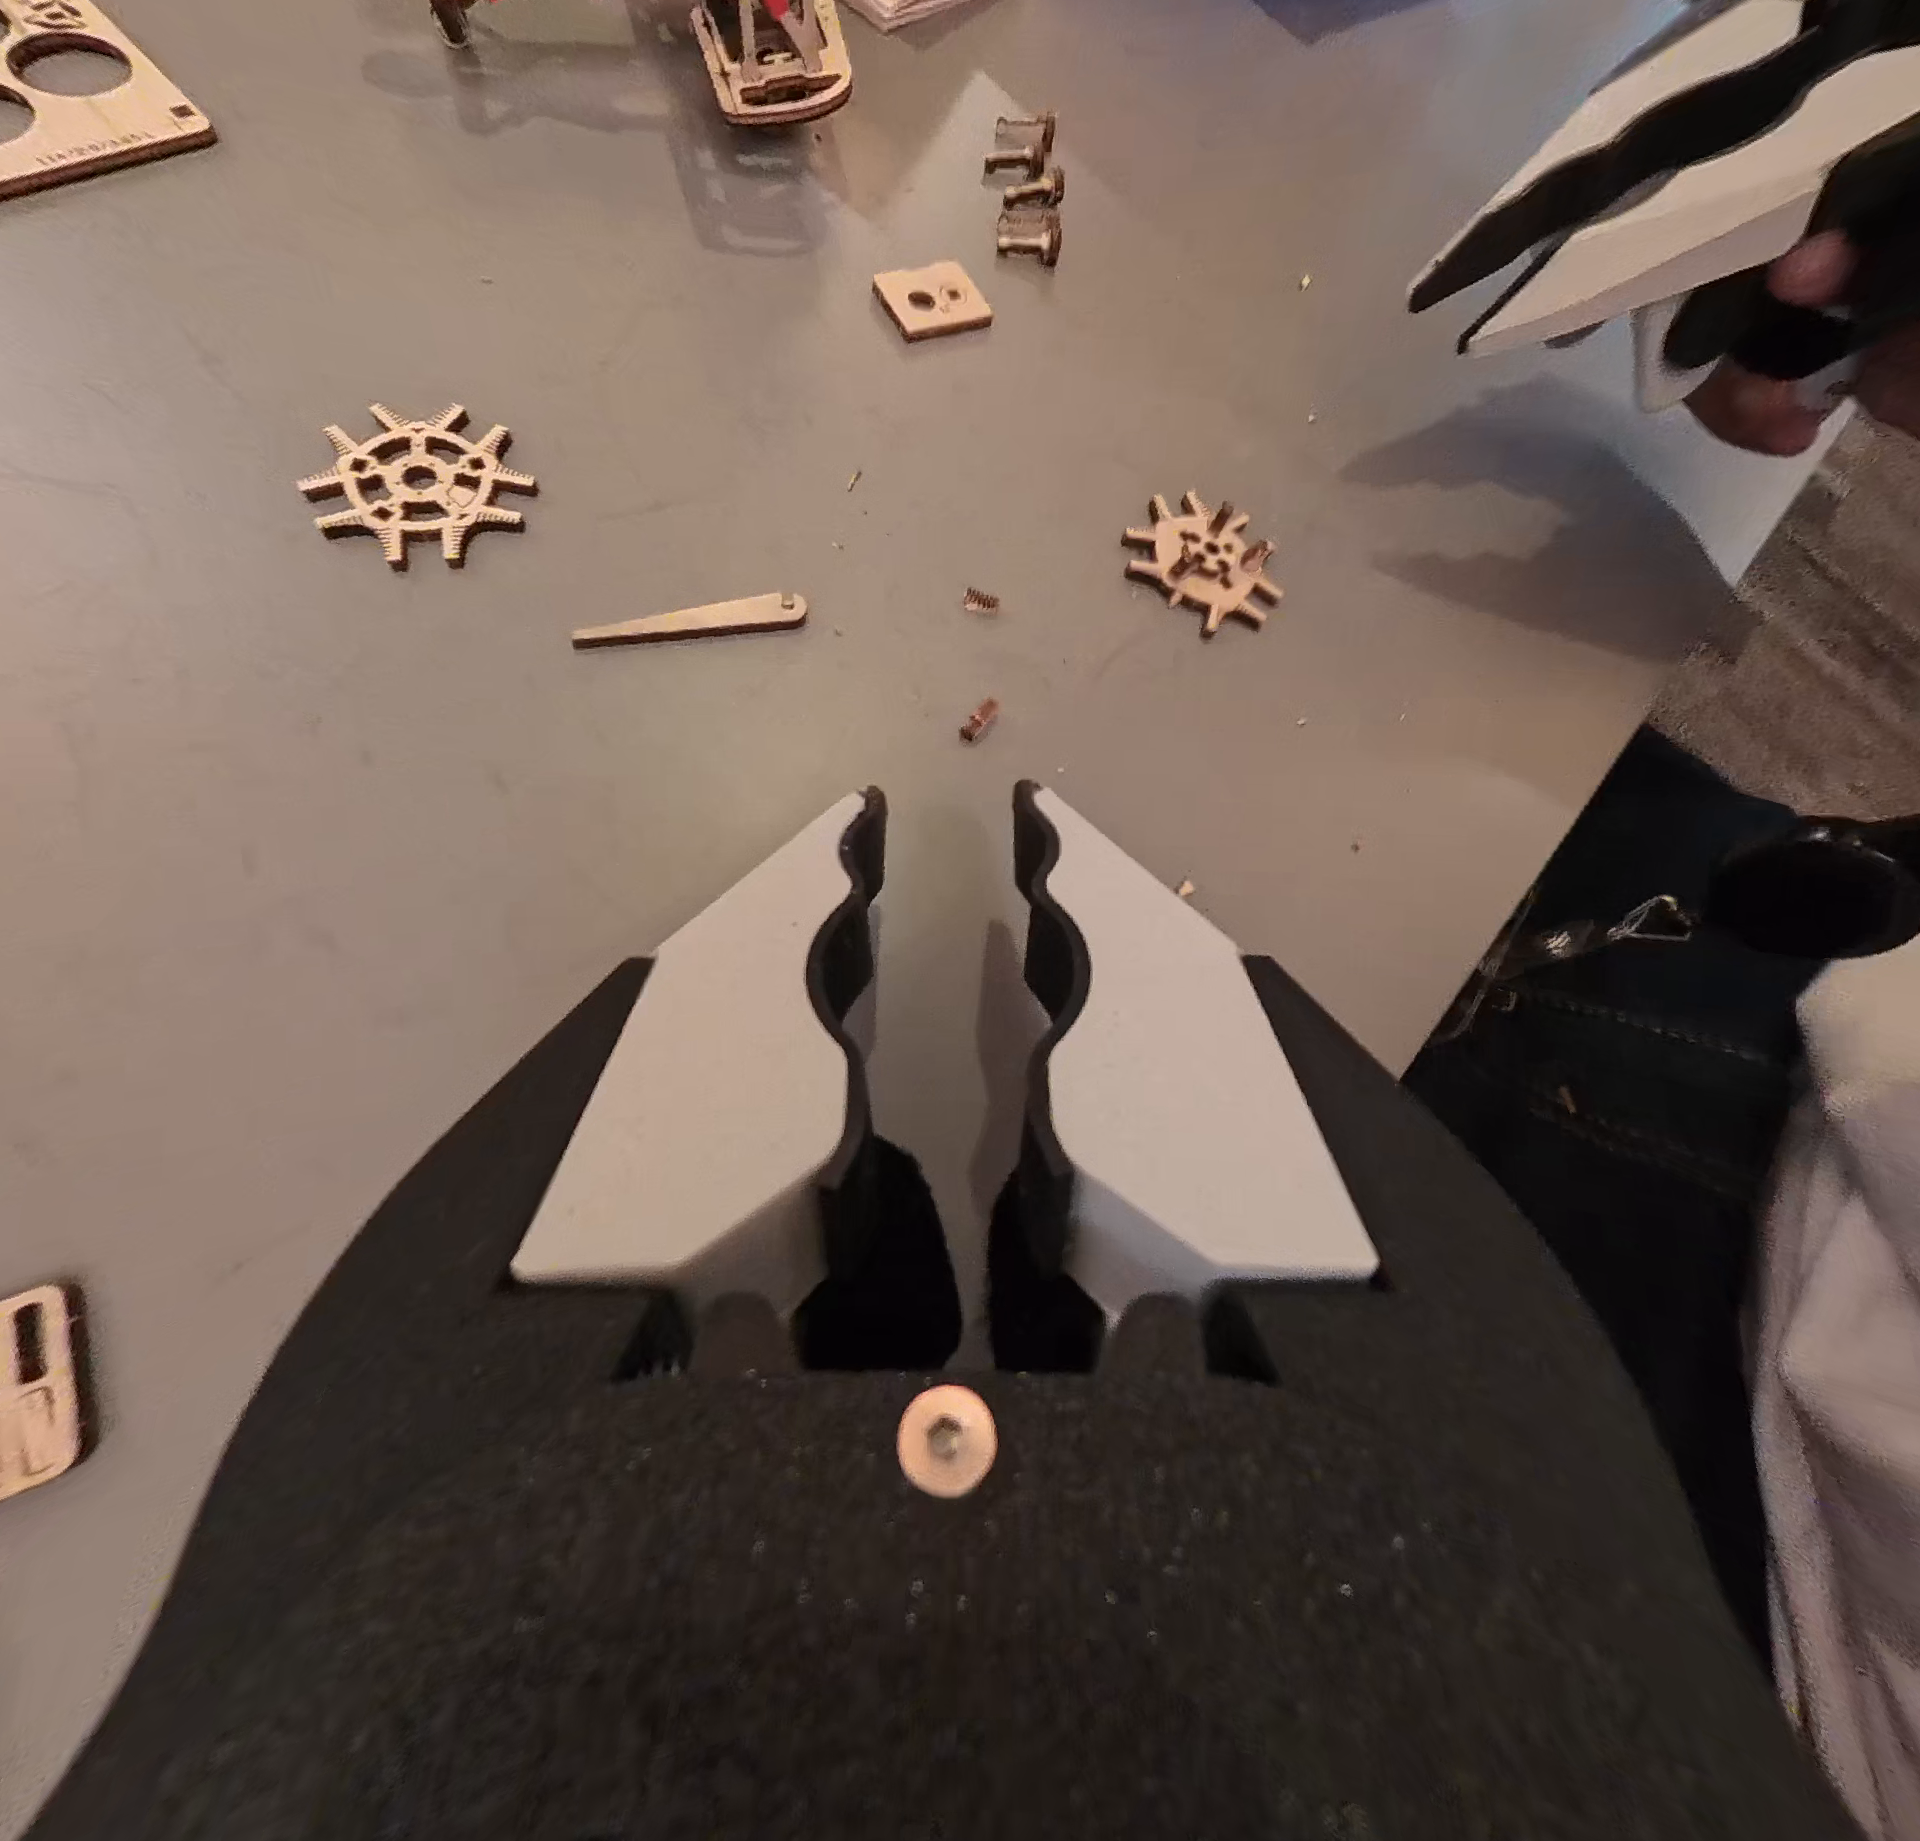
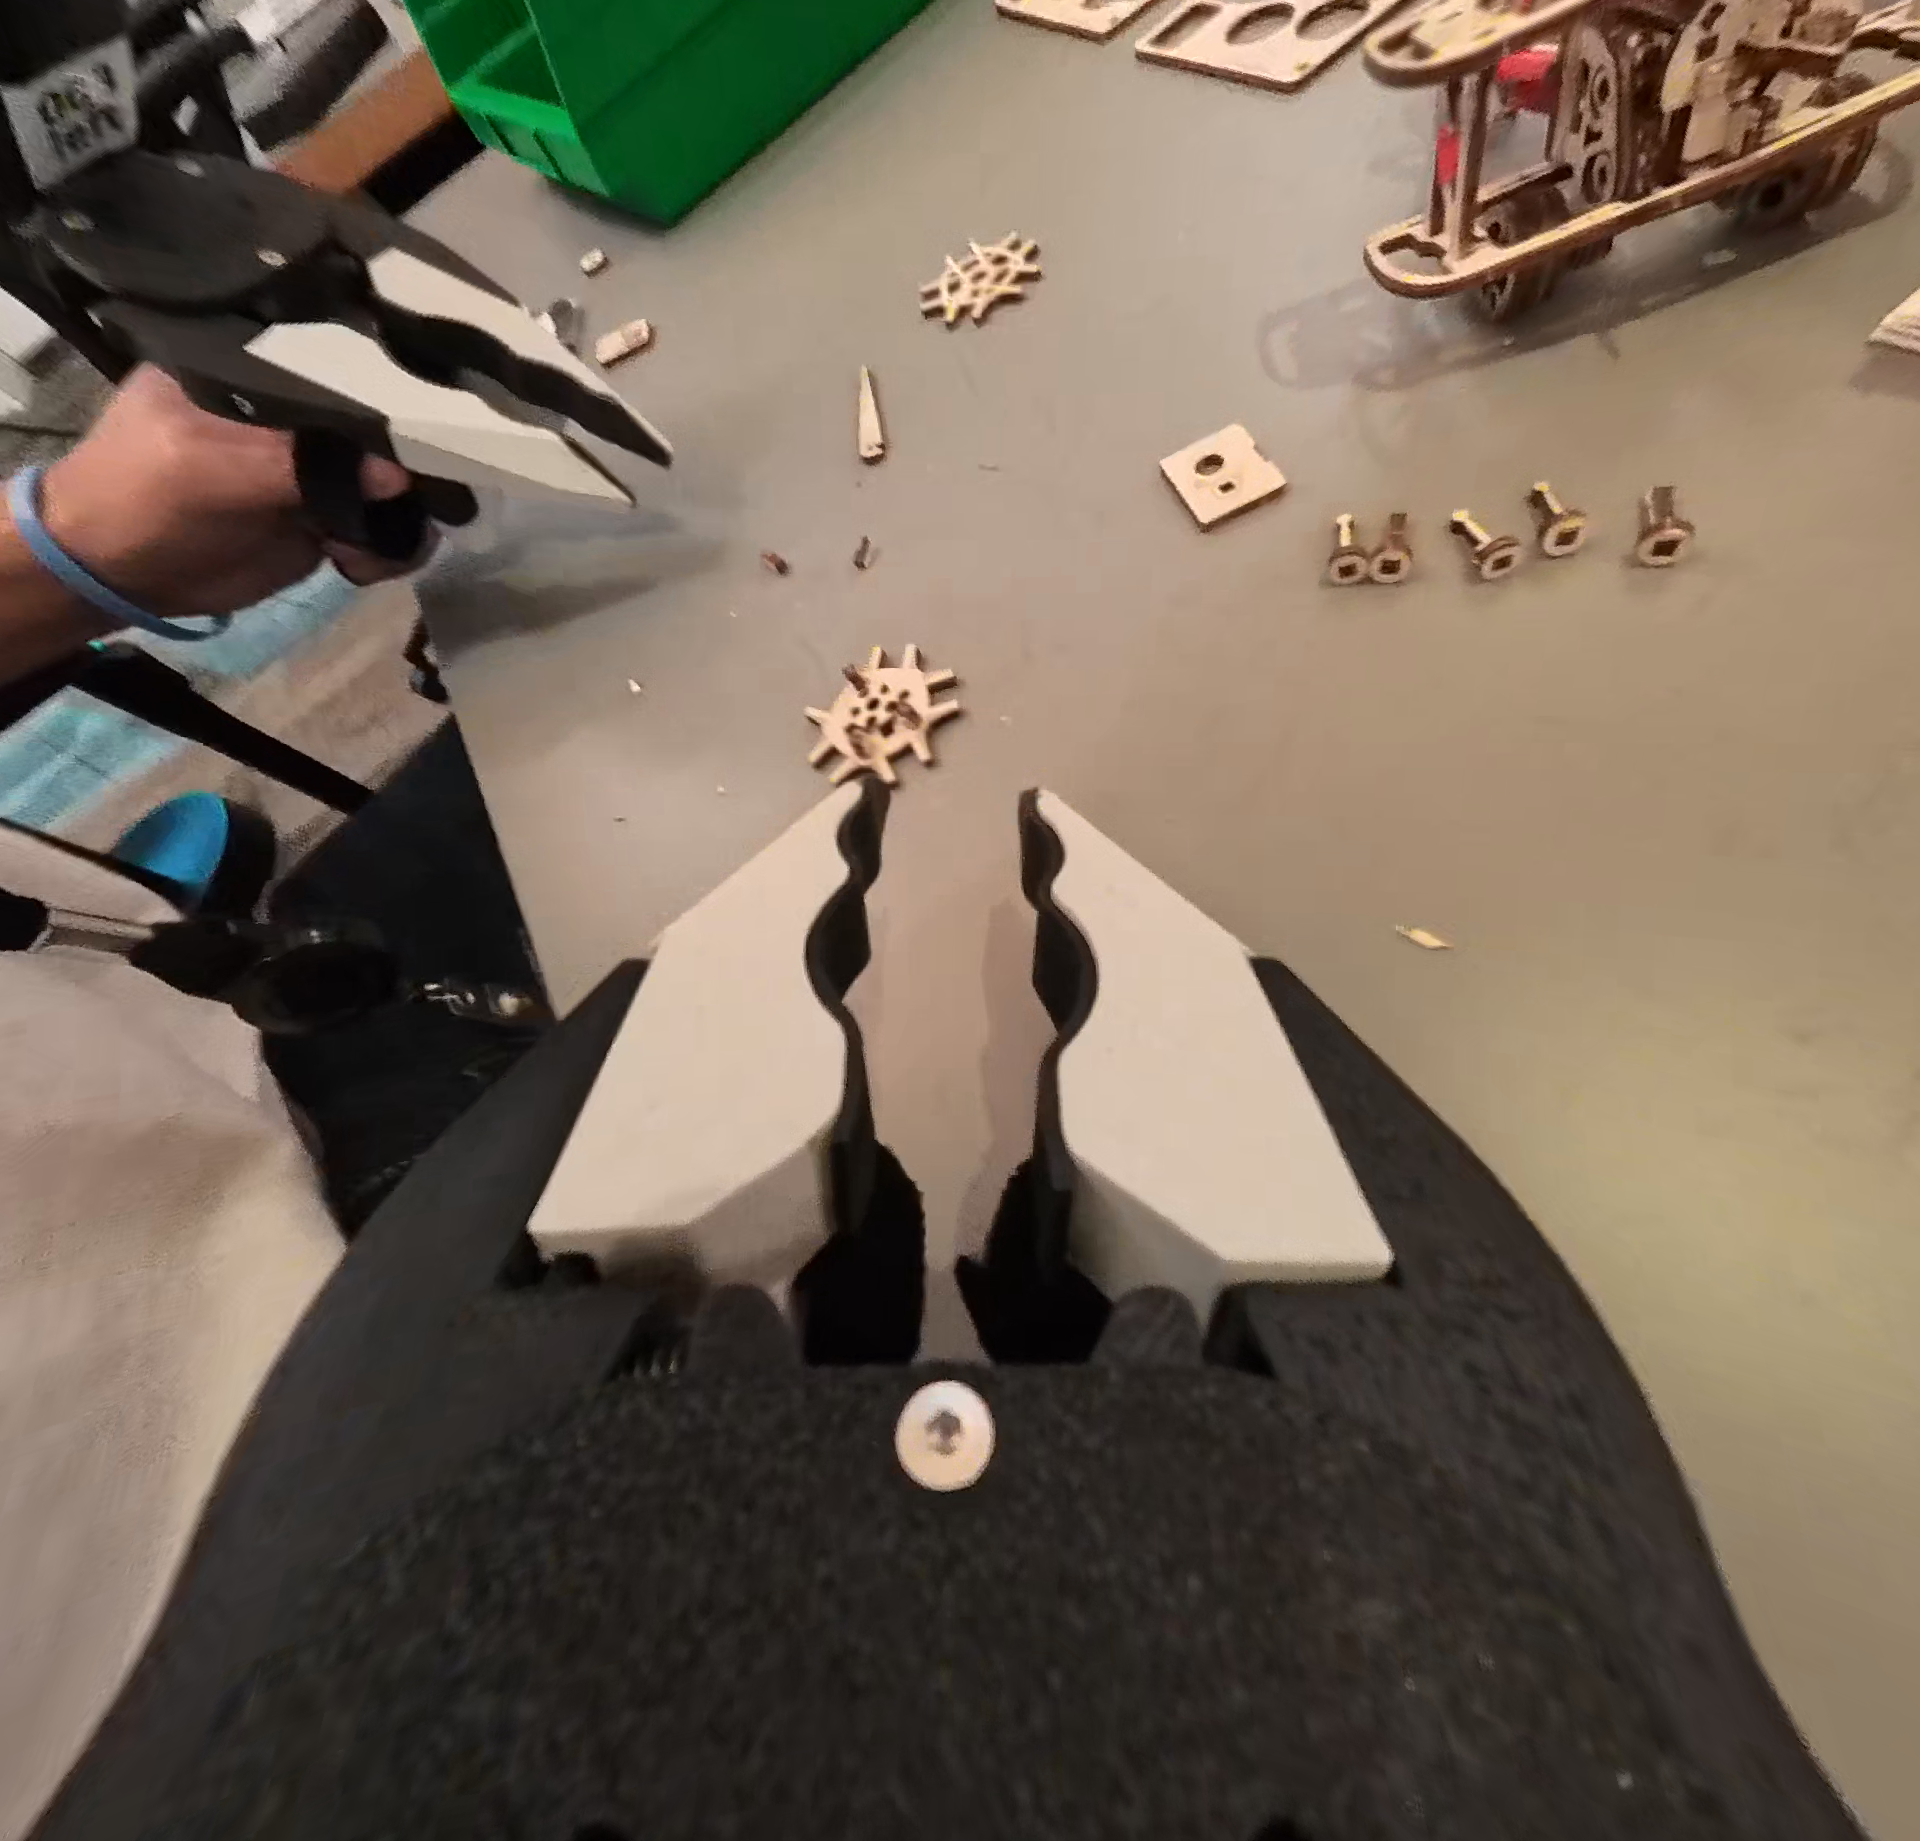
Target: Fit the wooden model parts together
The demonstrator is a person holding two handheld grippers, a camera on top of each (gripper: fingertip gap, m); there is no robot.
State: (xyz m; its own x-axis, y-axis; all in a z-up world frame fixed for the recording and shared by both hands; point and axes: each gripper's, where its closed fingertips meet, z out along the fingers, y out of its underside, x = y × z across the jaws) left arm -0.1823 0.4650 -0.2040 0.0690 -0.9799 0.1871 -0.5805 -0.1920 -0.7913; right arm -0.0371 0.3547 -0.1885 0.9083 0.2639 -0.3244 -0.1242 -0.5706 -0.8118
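Grey table (image 1: 312, 856) carries two gear wheels (image 1: 416, 485), pins (image 2: 1486, 544), square plate (image 1: 932, 303).

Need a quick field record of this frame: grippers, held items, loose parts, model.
left gripper: open, empty, above the table
right gripper: open, empty, fingers just short of the small gear
large gear: flat on the table, apart from the small gear
wooden wedge: lying flat between the two gears
square plate: flat, beside the wooden pins
wooden model: part-built, at the far side of the table
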